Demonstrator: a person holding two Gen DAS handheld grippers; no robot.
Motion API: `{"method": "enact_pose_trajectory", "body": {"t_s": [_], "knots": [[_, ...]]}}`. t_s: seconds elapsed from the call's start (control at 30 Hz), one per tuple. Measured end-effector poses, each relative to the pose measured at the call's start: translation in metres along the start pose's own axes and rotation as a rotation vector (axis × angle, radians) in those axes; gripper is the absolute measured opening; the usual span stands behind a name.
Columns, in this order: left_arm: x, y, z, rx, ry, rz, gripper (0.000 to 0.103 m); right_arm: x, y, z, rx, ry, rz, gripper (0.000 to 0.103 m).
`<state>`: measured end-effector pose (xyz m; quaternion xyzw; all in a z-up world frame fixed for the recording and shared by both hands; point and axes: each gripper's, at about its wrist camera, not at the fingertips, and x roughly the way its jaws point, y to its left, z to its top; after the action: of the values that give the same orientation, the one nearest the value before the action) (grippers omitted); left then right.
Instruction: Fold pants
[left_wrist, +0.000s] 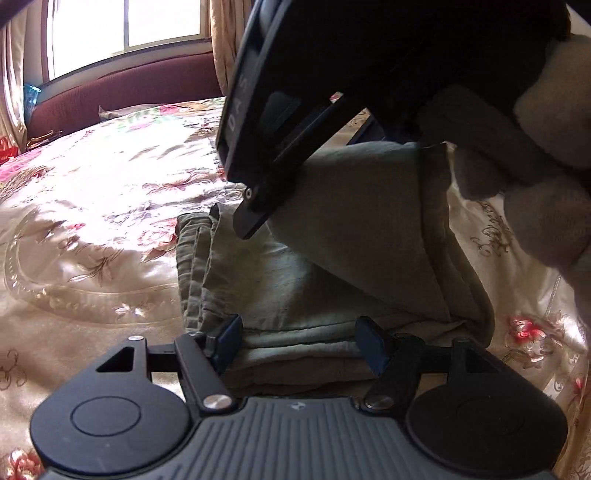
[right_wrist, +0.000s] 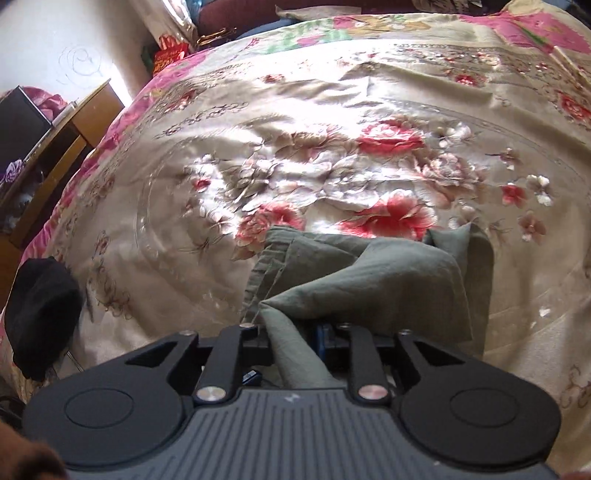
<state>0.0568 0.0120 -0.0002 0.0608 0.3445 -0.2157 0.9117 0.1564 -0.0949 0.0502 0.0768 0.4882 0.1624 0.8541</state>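
Olive pants (left_wrist: 332, 266) lie partly folded on the floral bedspread (left_wrist: 92, 221). Our left gripper (left_wrist: 301, 341) stands wide, straddling their near folded edge without pinching. Our right gripper (right_wrist: 301, 338) is barely parted, a corner of pants between its fingers; grip unclear.

The pants (left_wrist: 332, 280) lie folded on the bedspread (left_wrist: 92, 221), near its front edge. A sofa (left_wrist: 122, 92) stands behind the bed under a window (left_wrist: 122, 33). In the right wrist view, a wooden cabinet (right_wrist: 62, 140) stands beyond the bed's left edge, with a dark bundle (right_wrist: 40, 317) at that edge.
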Motion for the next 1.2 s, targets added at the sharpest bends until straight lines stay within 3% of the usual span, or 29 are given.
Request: {"method": "enact_pose_trajectory", "body": {"t_s": [0.07, 0.17, 0.37, 0.57, 0.8, 1.03, 1.2], "knots": [[-0.003, 0.005, -0.003, -0.011, -0.001, -0.013, 0.081, 0.007, 0.012, -0.001, -0.041, 0.009, -0.016, 0.026], [-0.010, 0.009, -0.009, -0.016, -0.009, -0.027, 0.081, 0.011, 0.023, 0.000, -0.060, 0.073, 0.019, 0.040], [-0.021, 0.012, -0.018, -0.013, -0.026, -0.028, 0.081, -0.010, 0.014, 0.006, -0.058, -0.021, 0.019, 0.040], [-0.021, 0.018, -0.019, -0.043, -0.029, 0.002, 0.081, 0.000, -0.020, 0.007, -0.026, -0.015, -0.043, 0.043], [-0.023, 0.012, -0.014, -0.055, -0.043, 0.043, 0.081, 0.034, -0.013, -0.007, -0.014, 0.033, 0.078, 0.043], [-0.025, 0.009, -0.008, -0.032, -0.048, 0.165, 0.081, 0.053, 0.000, 0.002, 0.010, 0.005, 0.130, 0.043], [-0.031, 0.015, -0.011, -0.045, -0.017, 0.211, 0.081, 0.051, -0.014, 0.006, 0.095, -0.005, 0.183, 0.043]]}}
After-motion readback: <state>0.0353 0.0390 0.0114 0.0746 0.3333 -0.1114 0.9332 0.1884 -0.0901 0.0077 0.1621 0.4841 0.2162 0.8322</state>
